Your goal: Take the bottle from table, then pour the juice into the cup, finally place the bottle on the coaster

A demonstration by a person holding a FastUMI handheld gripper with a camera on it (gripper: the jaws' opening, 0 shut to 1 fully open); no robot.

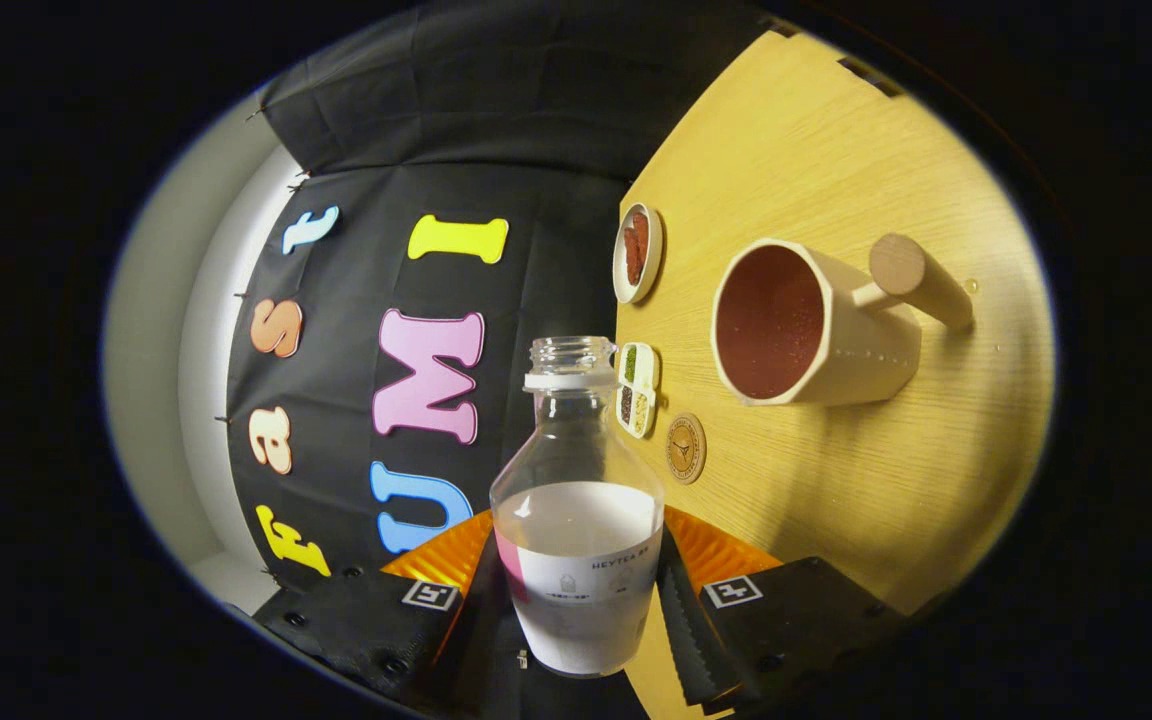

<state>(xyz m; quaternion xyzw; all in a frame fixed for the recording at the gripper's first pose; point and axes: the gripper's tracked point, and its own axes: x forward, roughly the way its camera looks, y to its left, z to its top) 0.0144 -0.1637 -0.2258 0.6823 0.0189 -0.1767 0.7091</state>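
Note:
My gripper (581,600) is shut on a clear, uncapped bottle (576,500) with a white label, both fingers pressing its lower body. The whole view is rolled sideways, so the wooden table (836,500) stands like a wall beside the bottle. The bottle's open neck points past the fingers and looks empty of juice. A cream cup (806,325) with a round wooden handle stands on the table beyond the fingers, its inside reddish brown. A small round coaster (685,448) lies on the table between the cup and the bottle.
An oval dish (637,252) with reddish contents lies near the table's far edge. A small divided tray (636,389) of green and dark bits sits just beside the coaster. A few droplets (971,286) lie on the wood past the cup's handle.

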